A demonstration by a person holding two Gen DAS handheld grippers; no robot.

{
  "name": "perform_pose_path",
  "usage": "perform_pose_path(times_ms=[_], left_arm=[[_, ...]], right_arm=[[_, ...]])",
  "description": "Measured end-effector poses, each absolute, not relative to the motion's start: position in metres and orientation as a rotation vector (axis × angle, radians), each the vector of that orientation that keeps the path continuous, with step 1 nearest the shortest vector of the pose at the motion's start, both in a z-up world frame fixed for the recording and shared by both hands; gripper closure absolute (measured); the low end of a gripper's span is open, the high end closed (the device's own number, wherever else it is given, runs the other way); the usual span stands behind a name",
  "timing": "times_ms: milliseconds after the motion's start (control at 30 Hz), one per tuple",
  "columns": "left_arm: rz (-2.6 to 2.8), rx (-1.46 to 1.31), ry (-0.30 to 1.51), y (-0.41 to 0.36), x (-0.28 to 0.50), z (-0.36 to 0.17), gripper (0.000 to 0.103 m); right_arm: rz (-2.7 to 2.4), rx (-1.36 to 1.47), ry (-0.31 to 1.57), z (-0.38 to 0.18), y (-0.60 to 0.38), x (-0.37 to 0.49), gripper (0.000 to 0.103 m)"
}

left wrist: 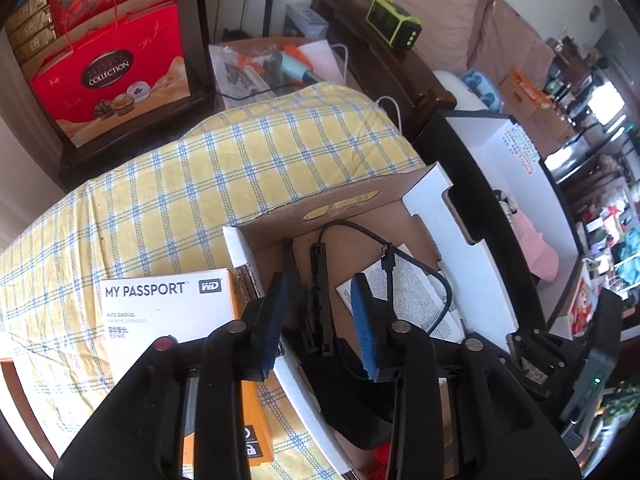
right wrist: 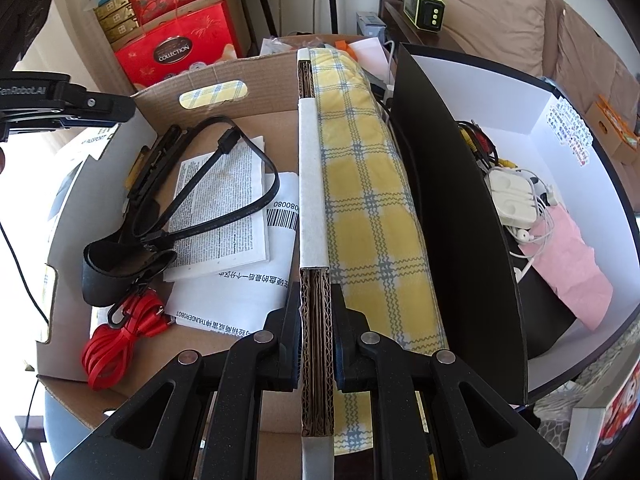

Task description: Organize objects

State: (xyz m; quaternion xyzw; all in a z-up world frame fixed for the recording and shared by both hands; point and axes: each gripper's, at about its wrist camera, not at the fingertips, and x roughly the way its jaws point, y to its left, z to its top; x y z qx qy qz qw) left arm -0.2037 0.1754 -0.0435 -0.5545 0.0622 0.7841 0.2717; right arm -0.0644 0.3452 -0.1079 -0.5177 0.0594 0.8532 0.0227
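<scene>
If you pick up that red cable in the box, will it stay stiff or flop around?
The red cable would probably flop: it is thin and flat, and lies in loose loops. It looks light. Its coils seem partly bundled by a clip, so it might lift as one clump, though free ends would likely dangle.

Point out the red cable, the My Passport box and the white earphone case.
red cable (right wrist: 105, 354), right wrist view, middle of the coil.
My Passport box (left wrist: 160, 304), left wrist view, white front face.
white earphone case (right wrist: 512, 196), right wrist view, top surface.

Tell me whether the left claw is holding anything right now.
No: the left claw is open above the cardboard box, with nothing between its blue pads.
</scene>
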Motion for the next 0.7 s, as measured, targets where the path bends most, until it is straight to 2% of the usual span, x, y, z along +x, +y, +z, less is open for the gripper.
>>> perform_pose_path(times_ms=[67,167,267,700], left_arm=[[2.14,-1.461,0.162,0.169,-0.2,-0.036,0.054],[2.224,-1.409,0.221,0.158,-0.195,-0.025,0.043],[2.273,-1.407,0.246,0.144,-0.193,-0.023,0.042],[2.286,-1.528,0.093,0.072,-0.186,-0.05,0.041]], right_arm=[[2.642,-1.603,0.183,-0.108,0.345,-0.064,0.092],[2.642,-1.602,0.183,-0.108,0.346,-0.064,0.092],[2.642,-1.603,0.183,-0.108,0.346,-0.064,0.092],[2.64,-1.599,0.183,-0.107,0.346,-0.063,0.09]])
